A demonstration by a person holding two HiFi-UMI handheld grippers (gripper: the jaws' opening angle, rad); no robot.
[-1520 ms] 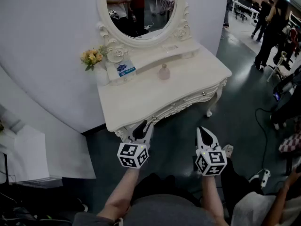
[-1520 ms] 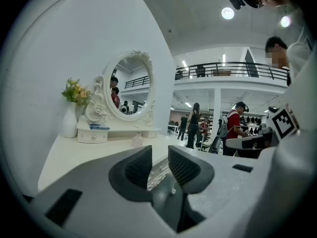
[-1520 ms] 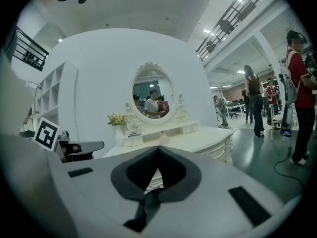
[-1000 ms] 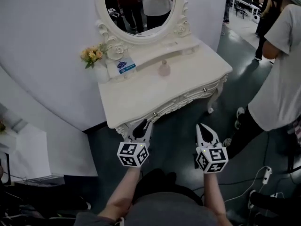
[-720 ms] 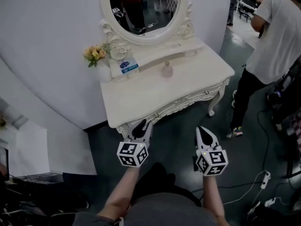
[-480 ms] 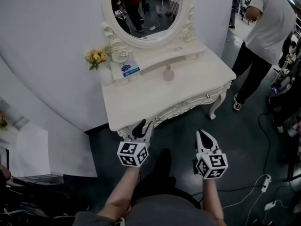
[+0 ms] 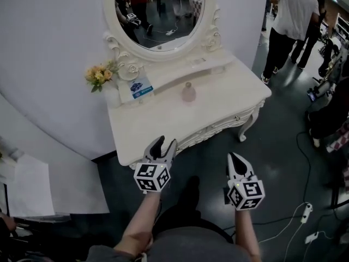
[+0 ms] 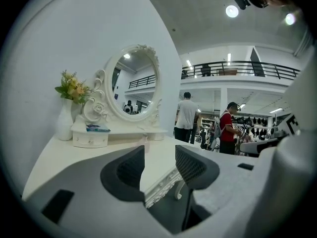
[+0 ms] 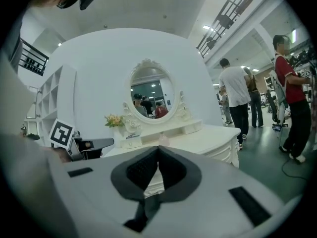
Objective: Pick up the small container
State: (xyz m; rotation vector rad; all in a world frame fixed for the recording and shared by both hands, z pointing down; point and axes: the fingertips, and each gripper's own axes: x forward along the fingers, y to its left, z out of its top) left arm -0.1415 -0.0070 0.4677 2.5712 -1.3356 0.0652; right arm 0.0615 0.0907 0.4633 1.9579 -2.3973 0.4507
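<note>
Step in hand: the approach; the grasp has not begun

Small container (image 7: 188,92), a pale pink bottle, stands upright on the white tabletop (image 7: 158,121), under the oval mirror (image 7: 158,10). It is well ahead of both tools and nothing touches it

Left tool (image 7: 164,144): hovering at the near edge of the tabletop. Jaws are opening, with a clear gap between the pads and nothing in it. Only tabletop and floor show through. The container lies far forward and a little to its right

Right tool (image 7: 234,157): over the floor, short of the tabletop edge. Jaws are together, tips meeting, nothing held. The container is ahead and to its left

Next move, as I judge it: carry the left tool forward over the tabletop at the height of the bottle's body, pads either side, then close. The bottle looks narrow and easy to tip, so a straight, slow entry suits. The flowers (image 7: 97,74) and the small drawer box (image 7: 139,87) sit left of that path, likely clear
</note>
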